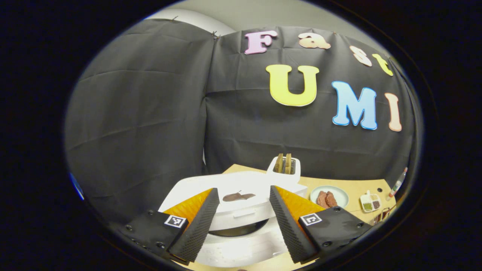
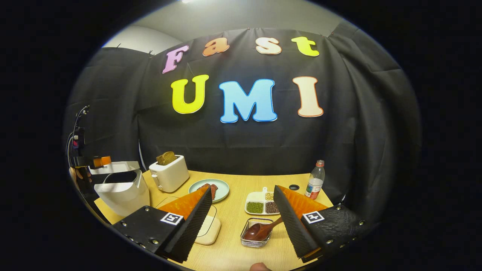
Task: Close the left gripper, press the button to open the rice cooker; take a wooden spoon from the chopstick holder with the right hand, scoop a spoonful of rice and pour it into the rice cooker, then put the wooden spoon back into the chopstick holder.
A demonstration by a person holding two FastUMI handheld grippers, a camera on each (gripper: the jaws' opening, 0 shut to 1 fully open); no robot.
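Observation:
The white rice cooker (image 1: 241,241) sits right under my left gripper (image 1: 243,188), whose fingers stand wide open on either side of the lid (image 1: 241,199). The lid is ajar, with a dark gap beneath its front edge. In the right gripper view the cooker (image 2: 122,194) stands at the table's far left with its lid raised, and the left gripper (image 2: 94,162) hovers over it. A wooden spoon (image 2: 258,230) lies bowl-down in a small wire holder (image 2: 248,241). My right gripper (image 2: 243,188) is open above it, holding nothing.
On the wooden table (image 2: 233,248) stand a white toaster (image 2: 169,174) with bread, a plate of meat (image 2: 209,189), a divided dish of grains (image 2: 261,205), a bottle (image 2: 315,181) and a square white-filled container (image 2: 209,227), partly hidden behind a finger.

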